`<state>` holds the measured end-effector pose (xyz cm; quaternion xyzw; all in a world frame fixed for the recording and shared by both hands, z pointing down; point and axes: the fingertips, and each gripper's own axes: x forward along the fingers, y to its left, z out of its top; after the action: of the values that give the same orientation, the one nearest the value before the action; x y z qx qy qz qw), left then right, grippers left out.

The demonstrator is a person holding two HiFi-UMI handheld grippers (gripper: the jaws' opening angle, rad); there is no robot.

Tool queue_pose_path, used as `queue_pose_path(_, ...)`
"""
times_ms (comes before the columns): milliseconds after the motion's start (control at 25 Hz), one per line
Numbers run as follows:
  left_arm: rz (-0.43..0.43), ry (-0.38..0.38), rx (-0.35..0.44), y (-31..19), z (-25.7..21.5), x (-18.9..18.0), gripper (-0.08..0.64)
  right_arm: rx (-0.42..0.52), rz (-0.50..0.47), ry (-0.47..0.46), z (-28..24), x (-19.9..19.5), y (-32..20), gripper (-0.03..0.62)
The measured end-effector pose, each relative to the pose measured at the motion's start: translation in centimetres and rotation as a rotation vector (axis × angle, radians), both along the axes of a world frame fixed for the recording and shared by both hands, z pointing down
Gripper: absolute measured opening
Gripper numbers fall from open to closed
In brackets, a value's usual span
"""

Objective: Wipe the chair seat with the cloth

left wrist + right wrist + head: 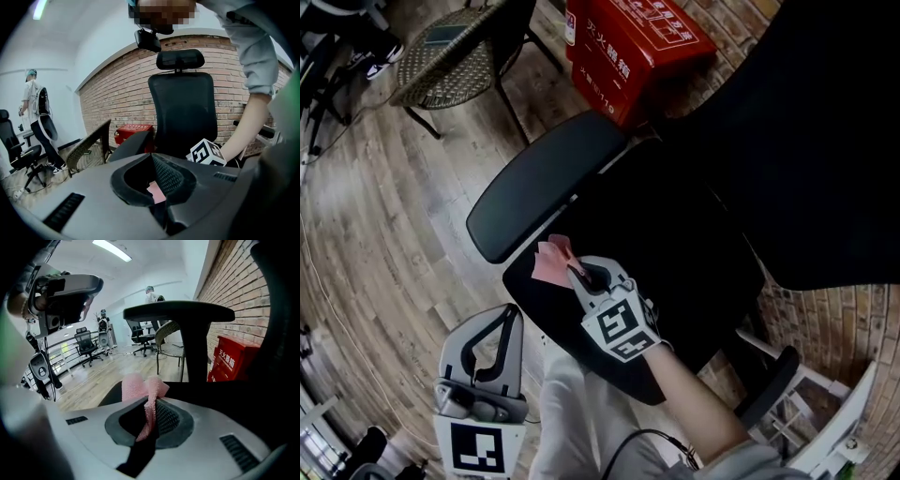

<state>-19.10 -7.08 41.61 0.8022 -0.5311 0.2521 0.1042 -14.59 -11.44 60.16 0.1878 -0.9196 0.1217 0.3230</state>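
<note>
The right tongs [574, 272] clench the bunched pink cloth [551, 260] down at the edge of the chair seat [675, 253], probably ready for a wiping stroke. The left tongs [508, 314] hang closed and empty beside the seat, apparently to stay out of the way.

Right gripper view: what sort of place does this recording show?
Probably an open office or lab space: black wheeled office chairs, a pale wood-plank floor, a red brick wall and a ceiling strip light.
</note>
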Motion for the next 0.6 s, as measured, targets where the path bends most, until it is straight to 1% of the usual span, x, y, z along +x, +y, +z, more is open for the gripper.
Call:
queue_pose_path(240,0.111,0.004,0.016,-1.9,0.9,3.2,0.018,0.049,0.069,0.039,1.0,3.6,-4.2,0.055)
queue_pose_path(440,0.169,0.023,0.042,-4.0,1.5,5.8,0.018,0.081,0.131,0.066,1.8,6.6,-7.8,0.055)
queue_pose_path(600,0.215,0.025,0.051,-5.5,2.0,7.7,0.018,0.115,0.186,0.121,2.5,9.5,-10.9,0.055)
